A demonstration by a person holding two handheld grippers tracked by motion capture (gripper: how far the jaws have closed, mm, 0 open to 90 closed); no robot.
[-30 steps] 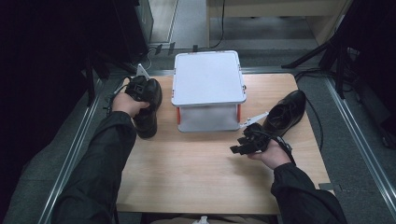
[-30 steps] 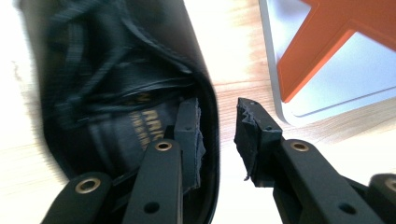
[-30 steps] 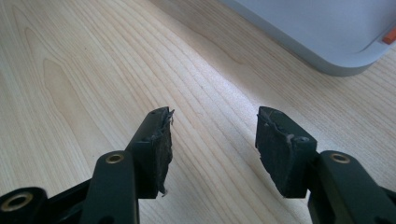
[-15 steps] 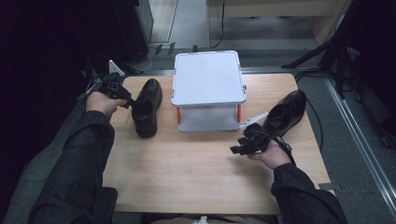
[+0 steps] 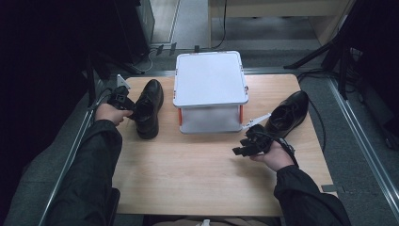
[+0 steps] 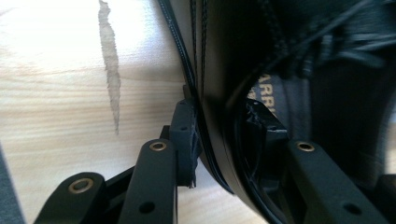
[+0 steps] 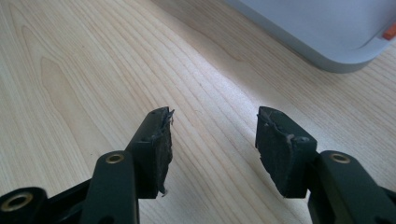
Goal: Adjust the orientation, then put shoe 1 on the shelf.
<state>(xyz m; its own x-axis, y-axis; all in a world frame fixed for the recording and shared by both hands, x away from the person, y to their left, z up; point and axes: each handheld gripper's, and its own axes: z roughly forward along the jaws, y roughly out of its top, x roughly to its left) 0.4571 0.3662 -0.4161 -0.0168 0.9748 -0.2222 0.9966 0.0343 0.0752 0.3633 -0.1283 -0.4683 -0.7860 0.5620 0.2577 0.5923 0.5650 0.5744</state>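
While the left tongs (image 5: 126, 104) hold the side wall of a black leather shoe (image 5: 148, 109) near its opening, the shoe stands on its sole on the left part of the wooden bench (image 5: 188, 174), with its toe toward the person. In the left gripper view one jaw is outside the shoe (image 6: 243, 93) and the other is inside it, and the leather is pinched between them. The right tongs (image 5: 244, 148) rest low over the bench in front of the white box (image 5: 210, 89), released; in the right gripper view their two worn pads (image 7: 161, 144) stand well apart with bare wood between them. A second black shoe (image 5: 288, 113) lies on the right side of the bench, just behind the right hand (image 5: 273, 155). The box has a white lid and orange clips at its corners, and it stands between the two shoes.
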